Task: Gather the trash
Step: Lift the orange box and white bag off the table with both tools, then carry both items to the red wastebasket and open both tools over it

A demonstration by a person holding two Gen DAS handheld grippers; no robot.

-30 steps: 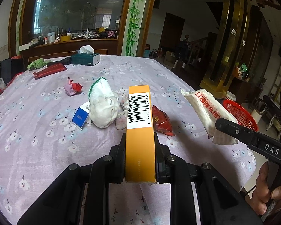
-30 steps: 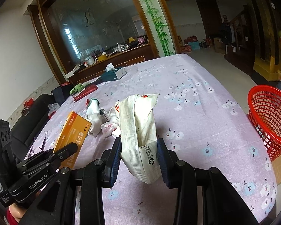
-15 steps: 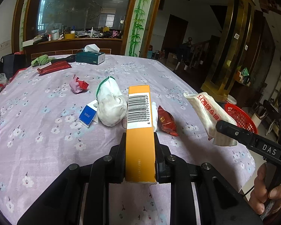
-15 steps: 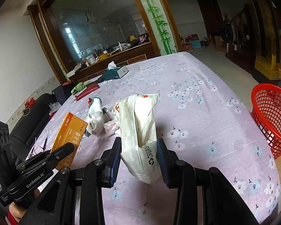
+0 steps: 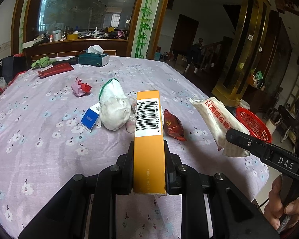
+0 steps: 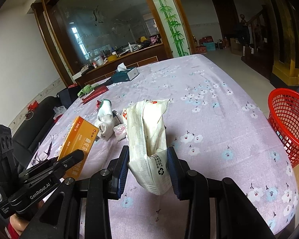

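Observation:
My left gripper (image 5: 149, 155) is shut on an orange box (image 5: 148, 131) with a barcode, held above the table's near side; the same orange box (image 6: 78, 139) shows at the left of the right wrist view. My right gripper (image 6: 147, 165) is shut on a white wrapper (image 6: 147, 131) with red print, also visible as the white wrapper (image 5: 219, 121) at the right of the left wrist view. On the cloth ahead lie a white glove (image 5: 113, 109), a blue-white small box (image 5: 90, 117), a dark red snack packet (image 5: 173, 125) and a pink-red crumpled scrap (image 5: 80, 86). A red mesh basket (image 6: 289, 123) stands on the floor beyond the table's right edge.
The table (image 5: 39, 131) wears a lilac flowered cloth. At its far end sit a teal tissue box (image 5: 93, 58), a long red packet (image 5: 55, 69) and a green cloth (image 5: 41, 62). Eyeglasses (image 6: 42, 153) lie near the left edge. A person's hand (image 5: 285, 205) grips the right tool.
Both grippers, still holding their items, have pulled back and risen slightly, so the trash pile sits farther ahead. The basket has shifted toward the right edge of the right wrist view.

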